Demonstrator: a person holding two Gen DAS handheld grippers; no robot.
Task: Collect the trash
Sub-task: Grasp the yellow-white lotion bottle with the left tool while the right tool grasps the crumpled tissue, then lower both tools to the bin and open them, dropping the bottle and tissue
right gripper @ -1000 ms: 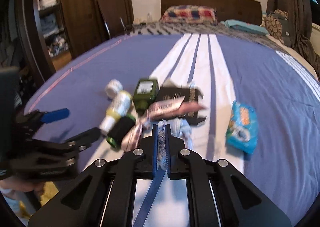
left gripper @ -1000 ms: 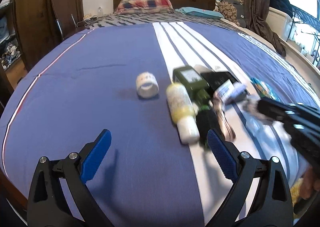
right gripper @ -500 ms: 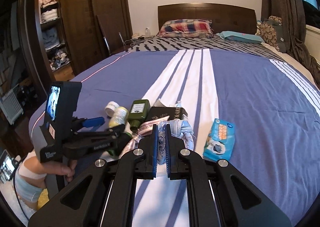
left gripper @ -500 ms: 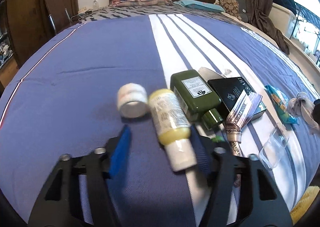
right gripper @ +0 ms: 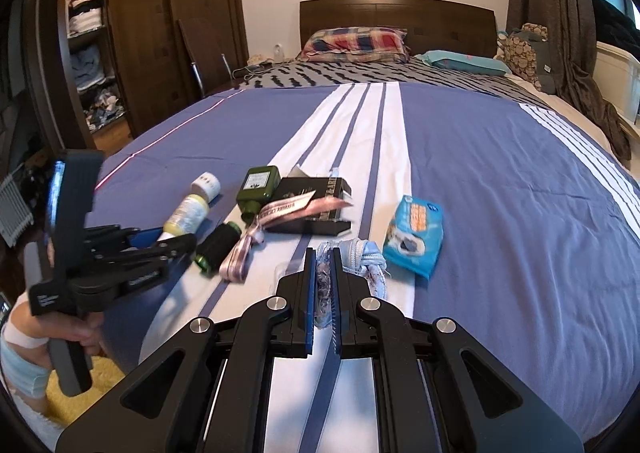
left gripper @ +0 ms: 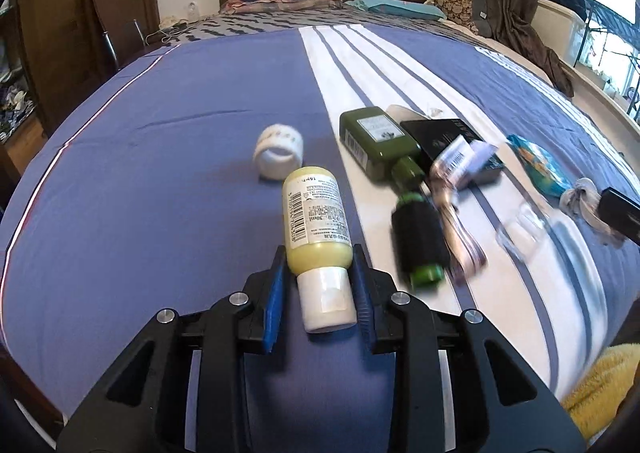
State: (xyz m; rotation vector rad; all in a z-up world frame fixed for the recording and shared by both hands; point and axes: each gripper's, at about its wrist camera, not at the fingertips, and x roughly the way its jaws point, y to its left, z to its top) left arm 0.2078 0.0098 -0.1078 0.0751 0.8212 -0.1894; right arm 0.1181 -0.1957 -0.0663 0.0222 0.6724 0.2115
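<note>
At the far left of the right wrist view a hand [right gripper: 82, 337] holds the left gripper [right gripper: 154, 238] by its handle; the person behind it is cut off by the frame edge. That gripper's jaws are closing around the neck of a yellow bottle [left gripper: 316, 221] that lies on the bedspread [left gripper: 160, 173], white cap toward the camera — the blue pads [left gripper: 274, 305] stand at the bottle's shoulder on either side, touching or nearly so. Just beyond the bottle lies a small white jar [left gripper: 279, 157] on its side. To the right, on the white stripes, a green bottle [left gripper: 376, 141] lies against a black box [left gripper: 448, 141], and a black roll with green ends [left gripper: 418, 241] lies near the gripper, smeared by blur. A pink striped wrapper [left gripper: 456, 181] drapes across box and roll; its print cannot be read. Farther right, a clear plastic piece [left gripper: 520, 233] is barely made out, and a blue wipes packet [right gripper: 414, 237] lies flat on the bedspread. The right gripper [right gripper: 323, 293] is clamped together on a crumpled face mask [right gripper: 360, 261] — part of it is hidden between the pads.
</note>
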